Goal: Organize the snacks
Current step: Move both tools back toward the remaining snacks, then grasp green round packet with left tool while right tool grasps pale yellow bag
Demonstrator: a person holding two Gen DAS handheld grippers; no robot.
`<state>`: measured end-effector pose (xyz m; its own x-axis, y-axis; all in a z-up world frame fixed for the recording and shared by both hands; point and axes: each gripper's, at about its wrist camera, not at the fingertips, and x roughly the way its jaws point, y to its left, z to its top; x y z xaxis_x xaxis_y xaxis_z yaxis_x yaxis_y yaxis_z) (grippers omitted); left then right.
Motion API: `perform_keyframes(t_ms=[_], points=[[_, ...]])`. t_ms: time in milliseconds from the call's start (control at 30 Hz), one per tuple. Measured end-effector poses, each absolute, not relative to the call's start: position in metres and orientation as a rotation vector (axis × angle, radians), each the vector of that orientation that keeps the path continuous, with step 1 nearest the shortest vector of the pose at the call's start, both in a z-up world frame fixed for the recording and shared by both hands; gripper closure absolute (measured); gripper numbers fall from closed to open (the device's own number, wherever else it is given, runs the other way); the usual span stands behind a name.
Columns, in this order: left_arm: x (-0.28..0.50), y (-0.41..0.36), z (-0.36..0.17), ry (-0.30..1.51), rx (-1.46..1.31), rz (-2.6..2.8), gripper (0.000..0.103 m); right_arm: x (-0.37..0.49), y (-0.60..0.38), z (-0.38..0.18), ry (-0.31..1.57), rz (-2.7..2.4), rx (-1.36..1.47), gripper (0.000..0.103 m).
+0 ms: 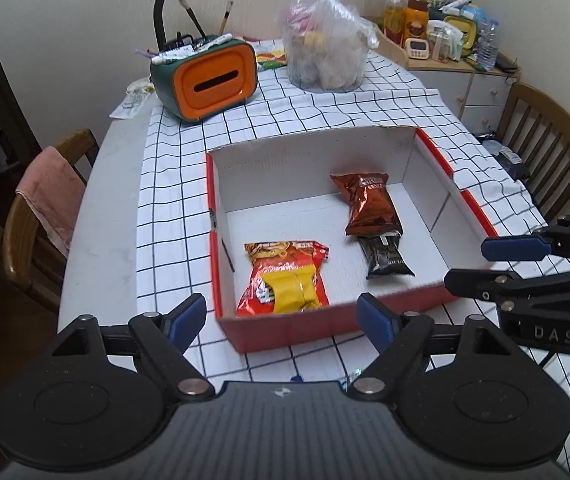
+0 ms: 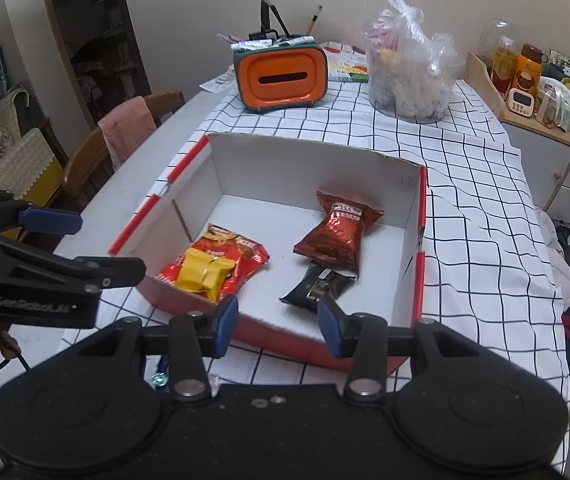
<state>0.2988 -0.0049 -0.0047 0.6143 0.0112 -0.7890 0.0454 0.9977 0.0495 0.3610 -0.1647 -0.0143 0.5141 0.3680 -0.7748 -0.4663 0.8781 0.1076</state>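
Snacks were what you had to sort, and four of them already lay in the red-and-white cardboard box [image 1: 429, 160] on the checked tablecloth [image 1: 325, 108]: a red crinkly packet [image 1: 281, 268] near the front-left corner with a small yellow packet [image 1: 291, 290] resting on top of it, and toward the right a copper-brown foil packet [image 1: 369, 204] whose lower end overlapped a black packet [image 1: 387, 258]. I judged all four to be light, soft and air-puffed, with slick foil skins that would slide between pads and crackle if squeezed; whatever was inside would probably crush, so a hard clamp across the belly was a poor idea. The flat crimped seams at either end looked like the safest place for you to pinch, since they are thin, stiff and carry no filling. The yellow one seemed firmer and blockier, so you could have taken it across its short sides. Your left gripper [image 1: 283, 318] stood wide apart with nothing between its blue pads [image 1: 187, 316], hovering near the front wall of the box. Your right gripper [image 2: 279, 326] was parted more narrowly and was likewise empty, poised over the front edge close to the black packet. Small wrapped sweets showed on the cloth just under the grippers, too hidden to describe. A clear plastic bag [image 1: 327, 52] of other items stood at the far end of the table beside an orange tissue holder [image 1: 217, 80].
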Motion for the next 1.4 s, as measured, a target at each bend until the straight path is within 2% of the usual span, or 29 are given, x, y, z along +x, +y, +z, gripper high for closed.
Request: perform_keyframes(t_ms=[200, 267, 433, 500, 567, 600, 833, 1400], points=[[0.261, 0.005, 0.003, 0.893, 0.048, -0.035, 0.019, 0.334, -0.167, -0.007, 0.881, 0.515, -0.088, 0.054], [0.248, 0.01, 0.003, 0.9, 0.032, -0.037, 0.019, 0.325, -0.168, -0.006, 0.873, 0.522, -0.078, 0.046], [0.219, 0.02, -0.001, 0.918, 0.005, -0.05, 0.018, 0.303, -0.169, -0.006, 0.868, 0.53, -0.049, 0.045], [0.208, 0.025, -0.005, 0.924, -0.012, -0.043, 0.016, 0.294, -0.17, -0.009, 0.875, 0.535, -0.035, 0.042], [0.197, 0.029, -0.011, 0.935, -0.028, -0.035, 0.016, 0.284, -0.171, -0.011, 0.879, 0.535, -0.02, 0.008], [0.193, 0.031, -0.013, 0.94, -0.035, -0.033, 0.015, 0.279, -0.171, -0.012, 0.871, 0.534, -0.01, 0.006], [0.166, 0.046, -0.042, 0.998, -0.086, 0.003, 0.015, 0.248, -0.173, -0.028, 0.896, 0.518, 0.015, 0.002], [0.147, 0.049, -0.121, 1.159, -0.028, -0.013, 0.015, 0.208, -0.182, -0.098, 1.048, 0.424, 0.033, 0.002]])
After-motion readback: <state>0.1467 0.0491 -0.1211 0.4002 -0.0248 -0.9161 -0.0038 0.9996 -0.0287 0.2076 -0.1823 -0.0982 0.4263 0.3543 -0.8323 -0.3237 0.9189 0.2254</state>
